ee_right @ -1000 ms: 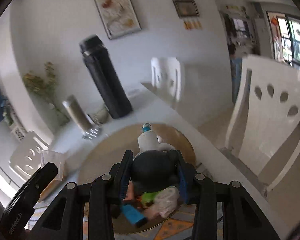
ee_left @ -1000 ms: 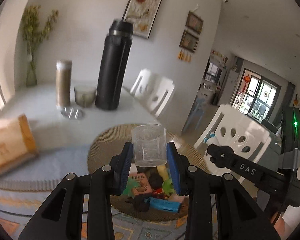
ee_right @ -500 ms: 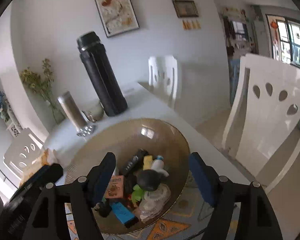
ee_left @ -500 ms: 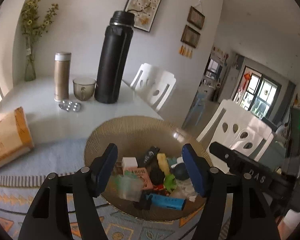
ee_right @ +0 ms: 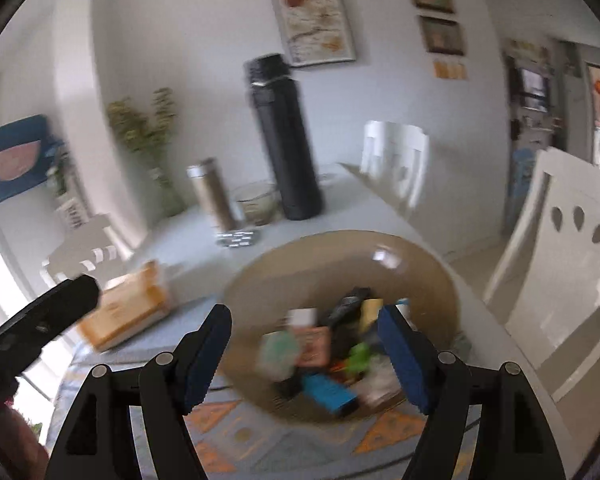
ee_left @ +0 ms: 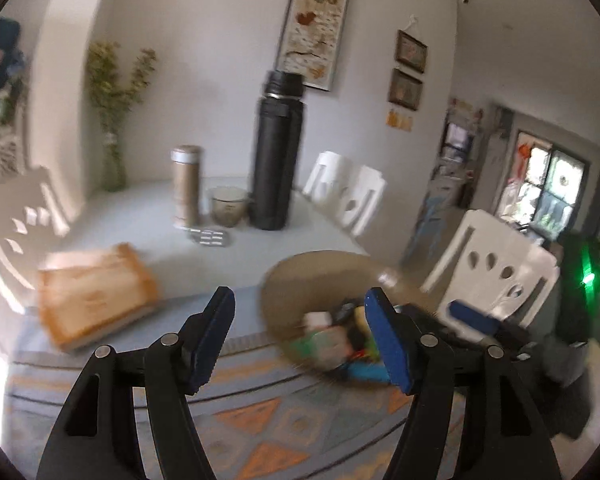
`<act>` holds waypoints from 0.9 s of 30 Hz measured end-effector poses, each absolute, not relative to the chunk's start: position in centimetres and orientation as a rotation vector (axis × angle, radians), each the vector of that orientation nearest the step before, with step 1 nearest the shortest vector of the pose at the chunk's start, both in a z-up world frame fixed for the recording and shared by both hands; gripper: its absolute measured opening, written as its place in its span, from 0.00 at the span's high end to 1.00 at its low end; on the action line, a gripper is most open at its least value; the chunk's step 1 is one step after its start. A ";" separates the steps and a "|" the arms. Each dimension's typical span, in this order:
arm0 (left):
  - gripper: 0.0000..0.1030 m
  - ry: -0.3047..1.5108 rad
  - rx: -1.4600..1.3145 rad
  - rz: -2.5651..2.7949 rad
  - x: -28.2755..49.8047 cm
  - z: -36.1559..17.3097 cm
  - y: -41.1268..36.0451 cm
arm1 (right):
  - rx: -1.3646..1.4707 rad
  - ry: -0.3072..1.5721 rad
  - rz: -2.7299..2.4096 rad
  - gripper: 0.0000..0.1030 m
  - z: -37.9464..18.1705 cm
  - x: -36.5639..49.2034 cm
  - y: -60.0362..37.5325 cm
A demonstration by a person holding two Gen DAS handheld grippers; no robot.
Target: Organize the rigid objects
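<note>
Both our claws stood wide and empty. The left gripper (ee_left: 300, 330) had let go of the clear cup it was carrying a second ago, and the right gripper (ee_right: 304, 344) had let go of the round black item; nothing sat between either pair of blue pads now. Both views were smeared with motion blur, and the bowl looked farther off than half a second earlier, so we judged we were backing away after the drops.

Just past the fingertips, the patterned mat (ee_left: 284, 420) covered the near table edge. On it sat the woven bowl (ee_right: 420, 256), holding the pile of small items (ee_right: 324, 352): a blue block, something green, a pink box, a yellow piece. The dropped cup and black item were likely in that pile, but the blur kept us from picking them out.

To the left lay a tan bag (ee_left: 92, 292), outside the bowl. Farther back stood a gold flask (ee_left: 186, 184), a glass mug (ee_left: 228, 206), a small blister pack (ee_left: 210, 237) and the tall black bottle (ee_left: 276, 152).

Two drops looked done; we judged the next pick would come from whatever loose item was left on the table.
</note>
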State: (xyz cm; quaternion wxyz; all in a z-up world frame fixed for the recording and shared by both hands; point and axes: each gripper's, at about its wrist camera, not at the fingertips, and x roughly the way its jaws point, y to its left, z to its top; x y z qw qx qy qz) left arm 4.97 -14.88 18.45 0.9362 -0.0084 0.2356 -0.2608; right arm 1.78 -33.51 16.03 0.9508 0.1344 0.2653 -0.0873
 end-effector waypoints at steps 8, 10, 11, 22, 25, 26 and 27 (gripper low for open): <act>0.31 0.568 -0.070 -0.377 -2.5 15.4 -4.1 | 0.173 0.642 -0.052 0.18 15.0 -3.6 -24.4; 0.31 0.627 -0.080 -0.345 -3.7 12.6 -2.3 | 0.155 0.698 -0.029 0.18 12.2 -4.3 -22.3; 0.31 0.650 -0.095 -0.332 -4.3 11.1 -1.4 | 0.162 0.717 -0.013 0.18 11.0 -4.6 -21.7; 0.31 0.747 -0.111 -0.198 -4.5 2.7 1.3 | 0.080 0.831 -0.075 0.18 3.7 -4.2 -19.2; 0.31 0.782 -0.120 -0.179 -4.3 2.1 1.8 | 0.079 0.859 -0.083 0.18 3.5 -3.9 -19.4; 0.31 0.795 -0.119 -0.168 -4.0 1.9 1.8 | 0.076 0.860 -0.087 0.18 3.5 -4.0 -19.4; 0.31 0.807 -0.118 -0.153 -3.9 1.7 1.8 | 0.073 0.859 -0.087 0.18 3.5 -4.0 -19.3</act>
